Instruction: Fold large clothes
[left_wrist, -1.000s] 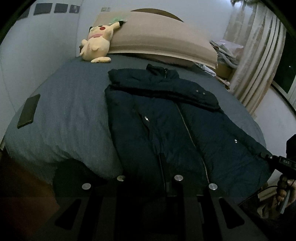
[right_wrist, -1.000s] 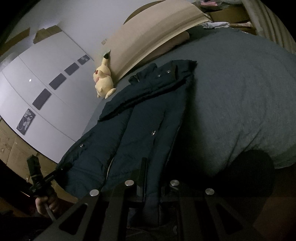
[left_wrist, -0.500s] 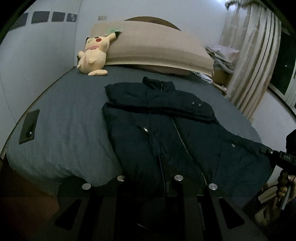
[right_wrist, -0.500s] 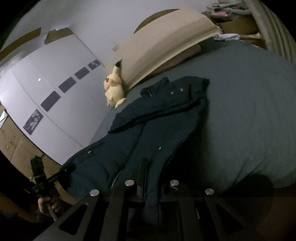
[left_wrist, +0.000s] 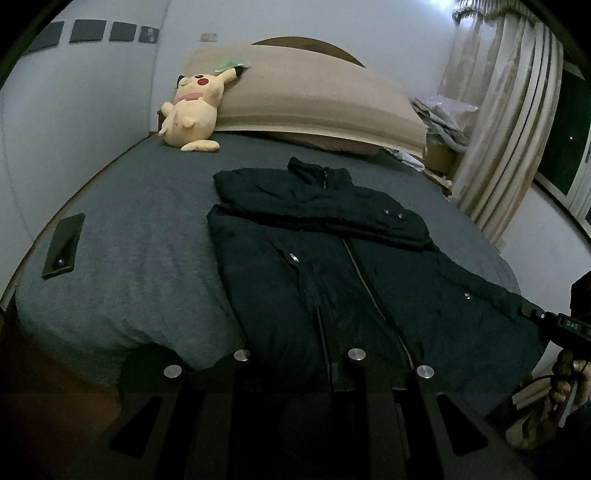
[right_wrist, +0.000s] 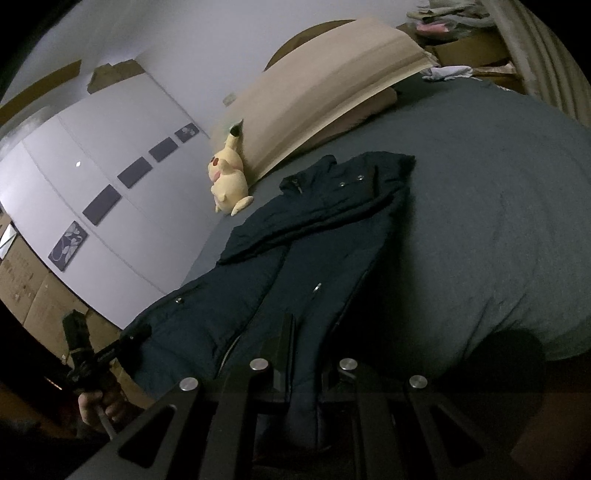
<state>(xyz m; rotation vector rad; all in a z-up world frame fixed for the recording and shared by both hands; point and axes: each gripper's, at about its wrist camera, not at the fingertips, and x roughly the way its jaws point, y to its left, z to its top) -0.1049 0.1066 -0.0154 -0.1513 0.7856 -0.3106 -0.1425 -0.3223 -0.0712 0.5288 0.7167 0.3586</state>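
A dark navy padded jacket (left_wrist: 332, 266) lies face up on a grey-blue bed (left_wrist: 140, 236), collar toward the headboard, one sleeve folded across the chest. My left gripper (left_wrist: 299, 369) is shut on the jacket's bottom hem at the bed's foot. My right gripper (right_wrist: 303, 373) is shut on the hem too, with a fold of jacket (right_wrist: 306, 295) between its fingers. Each gripper shows in the other's view: the right one (left_wrist: 532, 314) at the jacket's right corner, the left one (right_wrist: 136, 336) at its left corner.
A yellow plush toy (left_wrist: 192, 110) and a tan pillow (left_wrist: 314, 99) sit at the headboard. A dark phone (left_wrist: 62, 245) lies near the bed's left edge. Curtains (left_wrist: 509, 122) and piled clothes (left_wrist: 439, 118) stand at the right. White wardrobe doors (right_wrist: 92, 177) stand left.
Both cameras have tilted up and drawn back slightly, so the jacket sits lower and flatter in view. Both grippers keep hold of the hem.
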